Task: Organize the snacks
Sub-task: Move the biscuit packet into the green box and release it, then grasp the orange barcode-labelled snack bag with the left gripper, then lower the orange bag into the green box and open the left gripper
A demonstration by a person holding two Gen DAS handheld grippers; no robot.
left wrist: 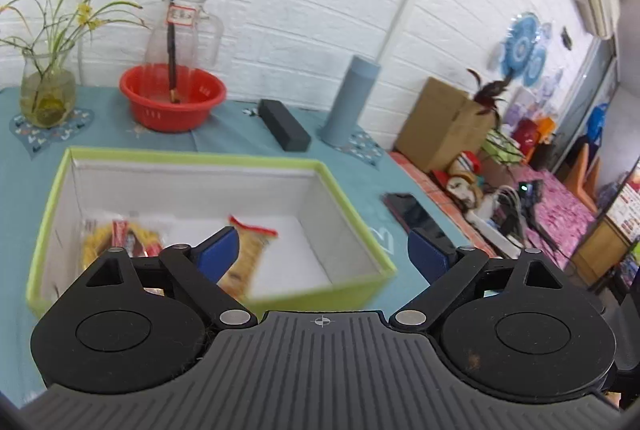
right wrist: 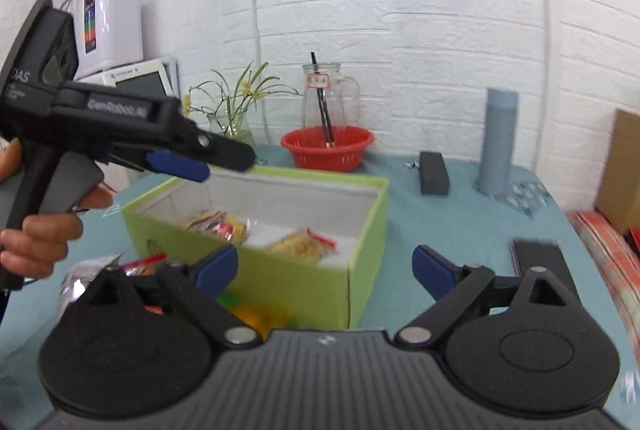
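my left gripper: fingers spread wide, grasping nothing, held above the near edge of the green box; it also shows from the side in the right wrist view, over the box's left rim.
my right gripper: fingers spread wide, grasping nothing, held low in front of the box's near wall.
green box: open top, white inside, standing on the teal tablecloth.
inside the box: two snack packets that i can count; a yellow and red packet by the left wall, and a yellow packet with a red end near the middle. both are blurred.
outside the box: a silvery packet and a red-edged packet on the cloth at the box's left front corner; something yellow and green lies blurred against the front wall.
red basin: one, behind the box, holding one glass jug with dark sticks in it.
glass vase: one, left of the basin, with water and a green plant.
grey-blue cylinder: one, upright, behind and right of the box.
black block: one, lying between basin and cylinder.
phone: one, flat, right of the box.
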